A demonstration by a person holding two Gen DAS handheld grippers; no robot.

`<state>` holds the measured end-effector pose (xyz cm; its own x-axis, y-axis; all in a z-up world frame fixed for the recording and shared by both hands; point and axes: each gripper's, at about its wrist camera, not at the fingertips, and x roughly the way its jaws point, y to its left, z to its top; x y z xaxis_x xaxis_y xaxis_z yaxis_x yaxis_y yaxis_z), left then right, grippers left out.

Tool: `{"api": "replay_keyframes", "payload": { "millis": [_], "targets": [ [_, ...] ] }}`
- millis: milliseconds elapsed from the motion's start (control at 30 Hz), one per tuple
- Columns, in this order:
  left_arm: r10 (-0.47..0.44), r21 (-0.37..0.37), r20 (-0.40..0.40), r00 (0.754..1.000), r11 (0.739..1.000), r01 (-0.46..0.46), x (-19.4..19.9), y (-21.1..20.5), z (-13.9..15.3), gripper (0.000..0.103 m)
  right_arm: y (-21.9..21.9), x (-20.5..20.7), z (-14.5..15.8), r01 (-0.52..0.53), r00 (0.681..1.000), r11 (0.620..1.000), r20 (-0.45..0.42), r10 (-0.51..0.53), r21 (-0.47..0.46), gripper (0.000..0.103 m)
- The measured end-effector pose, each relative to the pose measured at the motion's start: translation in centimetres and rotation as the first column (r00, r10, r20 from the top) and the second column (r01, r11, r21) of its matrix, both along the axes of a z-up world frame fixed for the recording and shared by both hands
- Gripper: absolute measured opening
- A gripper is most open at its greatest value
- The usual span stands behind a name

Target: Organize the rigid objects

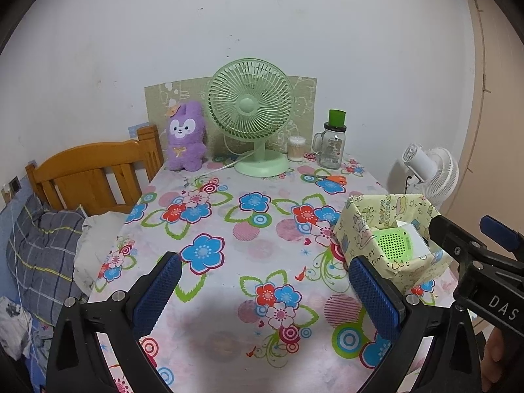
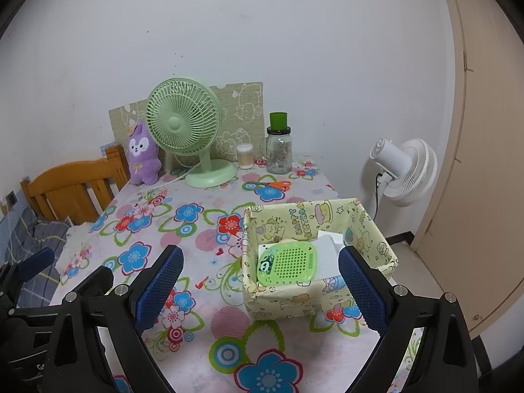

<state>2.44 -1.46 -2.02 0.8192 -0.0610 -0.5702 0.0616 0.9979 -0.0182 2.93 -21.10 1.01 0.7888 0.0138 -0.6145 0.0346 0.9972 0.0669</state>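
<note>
Both claws hang over the near end of the table, fingers spread wide with nothing between them. In the left wrist view the left gripper (image 1: 263, 290) fills the bottom of the frame, its blue pads (image 1: 157, 291) well apart and only flowered tablecloth (image 1: 229, 216) showing in the gap. It points level along the table toward the far wall. The right gripper (image 2: 262, 290) sits the same way at the bottom of its own view, jaws agape and empty; its right pad (image 2: 362, 290) overlaps the near right corner of the box (image 2: 294, 304) in the picture (whether it touches the box I cannot tell). At the right edge of the left view the black body of that right gripper shows, with part of a hand (image 1: 494, 357) below it at lower right.

The box, yellow with cartoon print, stands at the right side of the table, right of centre in the right view. Inside it lies a green perforated case (image 2: 288, 263), tilted, resting on a white item (image 2: 327, 252).

Along the far edge, upper centre of both frames, stand a purple plush (image 2: 142, 157), a green fan (image 2: 183, 124), a swab tub (image 2: 245, 156) and a glass jar (image 2: 279, 150) with a green cup on its lid. Orange-handled scissors (image 2: 273, 185) lie flat just in front of the jar. A white fan (image 2: 404, 170) stands on the floor at the right.
</note>
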Motion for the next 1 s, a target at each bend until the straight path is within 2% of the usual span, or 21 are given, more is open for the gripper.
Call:
{"api": "replay_keyframes", "payload": {
  "millis": [400,1000],
  "targets": [
    [0.047,-0.015,0.022,0.999,0.999,-0.046,-0.03,0.66,0.10,0.103,0.70,0.37,-0.53,-0.012,1.000,0.999,-0.008,0.012,-0.045,0.097],
    [0.035,-0.014,0.010,0.999,0.999,-0.035,0.27,0.47,-0.36,0.103,0.61,0.61,-0.87,-0.004,1.000,0.999,0.001,0.004,-0.046,0.097]
  ]
}}
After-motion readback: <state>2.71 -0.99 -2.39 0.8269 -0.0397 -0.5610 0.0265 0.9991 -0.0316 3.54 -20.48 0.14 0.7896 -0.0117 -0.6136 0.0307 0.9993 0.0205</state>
